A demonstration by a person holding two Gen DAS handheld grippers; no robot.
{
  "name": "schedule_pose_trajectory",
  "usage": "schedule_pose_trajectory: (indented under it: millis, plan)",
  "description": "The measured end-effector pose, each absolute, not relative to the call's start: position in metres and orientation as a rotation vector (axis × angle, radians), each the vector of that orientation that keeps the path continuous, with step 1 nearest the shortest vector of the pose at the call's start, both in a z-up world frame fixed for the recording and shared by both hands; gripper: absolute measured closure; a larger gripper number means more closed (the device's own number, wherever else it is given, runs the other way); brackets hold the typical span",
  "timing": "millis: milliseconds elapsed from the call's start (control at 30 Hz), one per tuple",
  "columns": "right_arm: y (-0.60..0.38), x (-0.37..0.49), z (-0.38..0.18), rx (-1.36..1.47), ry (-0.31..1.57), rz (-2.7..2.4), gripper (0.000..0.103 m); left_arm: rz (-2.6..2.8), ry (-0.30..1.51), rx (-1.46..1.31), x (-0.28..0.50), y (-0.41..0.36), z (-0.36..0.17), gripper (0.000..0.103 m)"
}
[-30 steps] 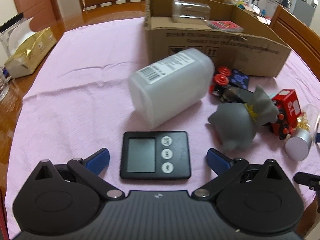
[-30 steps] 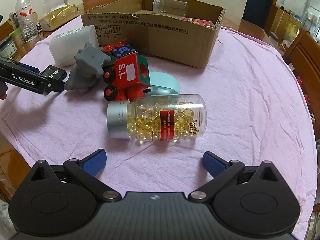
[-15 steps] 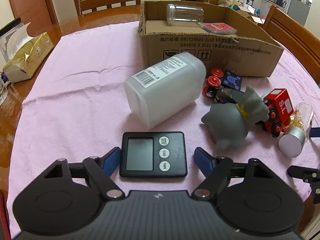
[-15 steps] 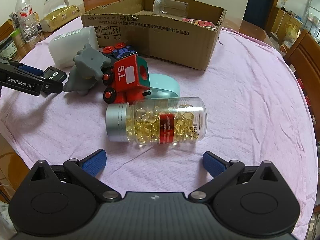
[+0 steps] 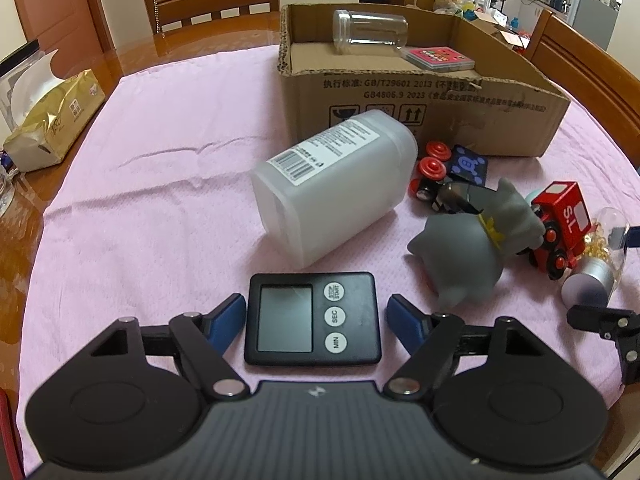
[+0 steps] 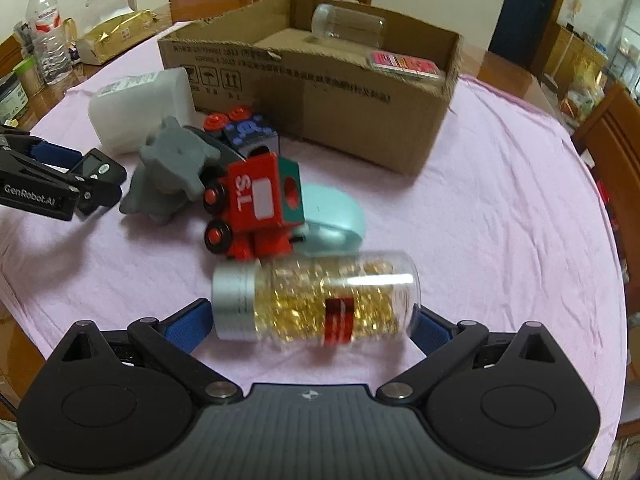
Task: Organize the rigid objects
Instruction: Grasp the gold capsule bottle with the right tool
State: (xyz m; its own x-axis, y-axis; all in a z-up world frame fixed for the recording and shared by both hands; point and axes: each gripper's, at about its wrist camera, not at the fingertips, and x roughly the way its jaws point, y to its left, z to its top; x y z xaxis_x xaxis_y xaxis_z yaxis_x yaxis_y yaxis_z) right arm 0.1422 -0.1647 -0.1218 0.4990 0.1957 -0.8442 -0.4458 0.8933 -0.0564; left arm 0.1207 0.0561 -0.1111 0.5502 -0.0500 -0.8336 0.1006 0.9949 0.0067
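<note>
A black digital timer (image 5: 312,318) lies flat on the pink cloth, and my left gripper (image 5: 316,316) is shut on it, a blue pad against each side. From the right wrist view the same timer (image 6: 100,168) shows between the left gripper's (image 6: 96,178) fingers. A clear bottle of golden capsules (image 6: 320,302) with a silver cap lies on its side between the wide pads of my right gripper (image 6: 312,320), which stands open around it; the bottle is blurred. The cardboard box (image 5: 440,120) holds a clear jar (image 5: 370,32) and a pink case (image 5: 438,58).
A white plastic bottle (image 5: 336,188) lies on its side before the box. A grey soft toy (image 5: 468,252), a red toy train (image 6: 256,204), a dark toy block (image 5: 466,166) and a pale blue object (image 6: 336,220) crowd the right. A tissue pack (image 5: 52,120) sits at the left; chairs ring the table.
My left gripper closed from wide open onto the timer's sides. My right gripper moved forward, so the capsule bottle now sits between its pads.
</note>
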Motion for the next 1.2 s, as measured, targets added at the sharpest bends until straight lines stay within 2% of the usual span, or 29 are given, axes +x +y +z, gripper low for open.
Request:
schedule_pose_trajectory:
  millis: [100, 233, 333, 800, 1200]
  plan:
    - [-0.163, 0.144, -0.119, -0.289, 0.972, 0.394, 0.000, -0.087, 0.988, 0.050, 0.119, 0.056, -0.110, 0.034]
    - [-0.163, 0.147, -0.117, -0.296, 0.978, 0.392, 0.002, -0.087, 0.984, 0.054, 0.119, 0.056, -0.109, 0.031]
    - [-0.162, 0.150, -0.117, -0.306, 0.992, 0.380, 0.005, -0.091, 0.991, 0.058, 0.120, 0.056, -0.109, 0.034]
    - [-0.167, 0.148, -0.104, -0.325, 1.015, 0.393, 0.006, -0.131, 1.041, 0.097, 0.118, 0.062, -0.100, 0.034]
    - [-0.173, 0.150, -0.064, -0.336, 0.973, 0.458, 0.006, -0.250, 1.035, 0.177, 0.111, 0.057, -0.046, 0.034]
